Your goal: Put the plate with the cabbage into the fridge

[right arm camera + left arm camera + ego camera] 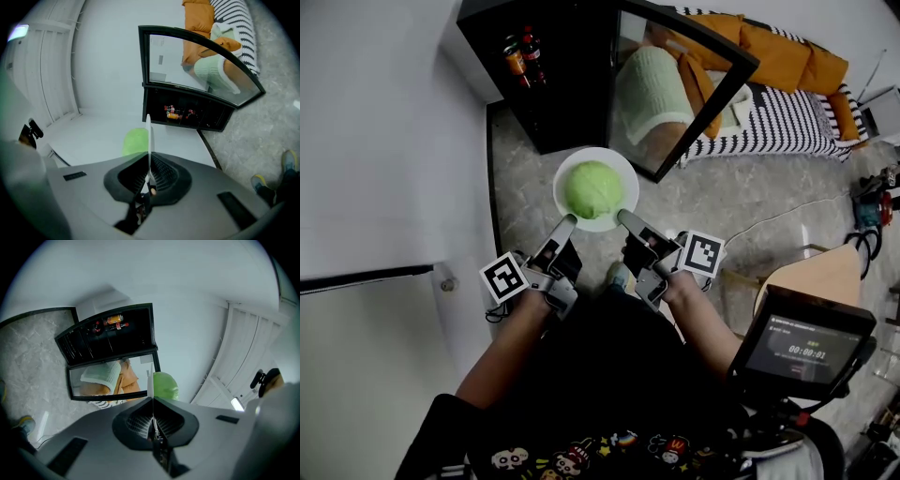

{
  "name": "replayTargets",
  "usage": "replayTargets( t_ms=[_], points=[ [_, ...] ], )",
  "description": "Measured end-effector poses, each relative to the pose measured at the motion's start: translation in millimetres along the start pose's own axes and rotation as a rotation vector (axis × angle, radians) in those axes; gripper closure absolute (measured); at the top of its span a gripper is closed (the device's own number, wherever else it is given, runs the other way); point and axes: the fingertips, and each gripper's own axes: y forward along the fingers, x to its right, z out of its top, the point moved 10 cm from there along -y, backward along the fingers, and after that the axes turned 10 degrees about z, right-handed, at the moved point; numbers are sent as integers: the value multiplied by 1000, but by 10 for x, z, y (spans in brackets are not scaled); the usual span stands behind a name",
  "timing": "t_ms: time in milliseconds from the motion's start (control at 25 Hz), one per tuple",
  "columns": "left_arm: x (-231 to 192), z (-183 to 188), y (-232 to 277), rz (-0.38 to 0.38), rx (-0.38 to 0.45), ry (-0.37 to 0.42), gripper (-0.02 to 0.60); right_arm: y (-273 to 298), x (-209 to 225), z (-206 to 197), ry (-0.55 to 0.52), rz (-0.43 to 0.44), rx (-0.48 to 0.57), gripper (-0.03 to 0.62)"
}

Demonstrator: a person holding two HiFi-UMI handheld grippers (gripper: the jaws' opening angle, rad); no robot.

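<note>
A white plate (623, 171) carries a round green cabbage (594, 188) and hangs in the air in front of the open black fridge (558, 84). My left gripper (566, 223) is shut on the plate's near left rim, and my right gripper (623, 218) is shut on its near right rim. In the left gripper view the plate (150, 383) shows edge-on between the jaws, with the cabbage (166, 385) behind it. The right gripper view has the plate's rim (148, 136) edge-on too, the cabbage (136, 141) to its left.
The fridge's glass door (684, 103) stands swung open to the right and reflects a couch. Bottles (523, 56) sit on an upper shelf inside. A white wall (375, 141) runs along the left. A striped and orange couch (787, 94) stands at the back right.
</note>
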Motion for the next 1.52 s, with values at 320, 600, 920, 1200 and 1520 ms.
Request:
replayTargets(
  t_ms=[320, 600, 920, 1200, 1520],
  points=[
    [-23, -13, -12, 0, 15, -4, 574, 12, 11, 15, -4, 1, -15, 577],
    [-80, -40, -14, -9, 34, -19, 574, 33, 47, 28, -5, -8, -39, 577],
    [-108, -47, -36, -19, 54, -20, 574, 59, 66, 25, 2, -6, -56, 578],
    [-115, -57, -68, -19, 65, -18, 574, 73, 71, 21, -2, -4, -73, 578],
    [-77, -57, -75, -23, 62, -10, 574, 82, 36, 13, 4, 13, -74, 578]
  ],
)
